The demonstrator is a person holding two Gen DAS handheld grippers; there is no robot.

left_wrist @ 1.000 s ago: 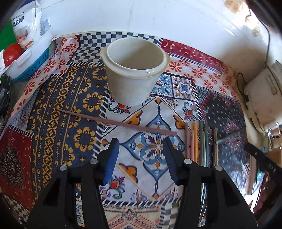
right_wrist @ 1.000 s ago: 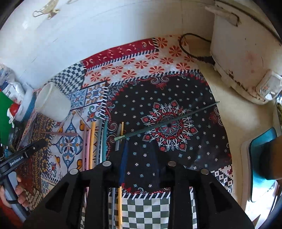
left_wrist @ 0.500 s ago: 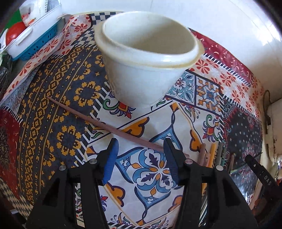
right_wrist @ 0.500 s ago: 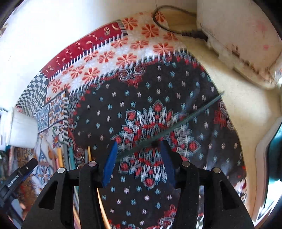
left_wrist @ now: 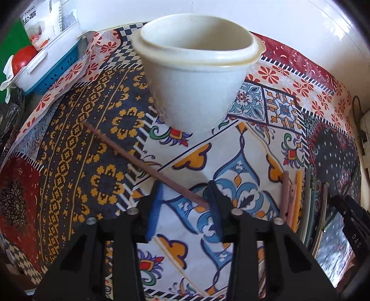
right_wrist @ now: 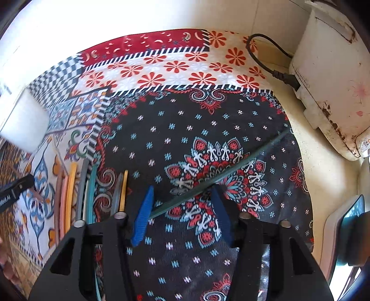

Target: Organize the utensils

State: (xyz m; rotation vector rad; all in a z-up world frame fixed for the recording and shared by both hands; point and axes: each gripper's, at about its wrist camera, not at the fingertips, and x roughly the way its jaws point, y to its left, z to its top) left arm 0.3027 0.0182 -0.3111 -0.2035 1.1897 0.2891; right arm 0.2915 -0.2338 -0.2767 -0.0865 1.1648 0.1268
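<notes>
Patchwork-print tablecloth (left_wrist: 76,162) fills both views. Upper left of left wrist view: blue plastic basket (left_wrist: 56,69) w/ white tray, red tomato (left_wrist: 24,59), white food packet (left_wrist: 40,22). Upper right of right wrist view: worn white appliance (right_wrist: 333,76), black power cord (right_wrist: 268,60) plugged in.

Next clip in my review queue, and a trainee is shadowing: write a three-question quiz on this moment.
1. True or false: the brown chopstick lies between the left gripper fingers.
2. What lies between the right gripper fingers? A) green chopstick B) black cable C) spoon
3. Does the white cup hold any utensils?

Key: 1 true; 2 A; 3 none visible inside.
</notes>
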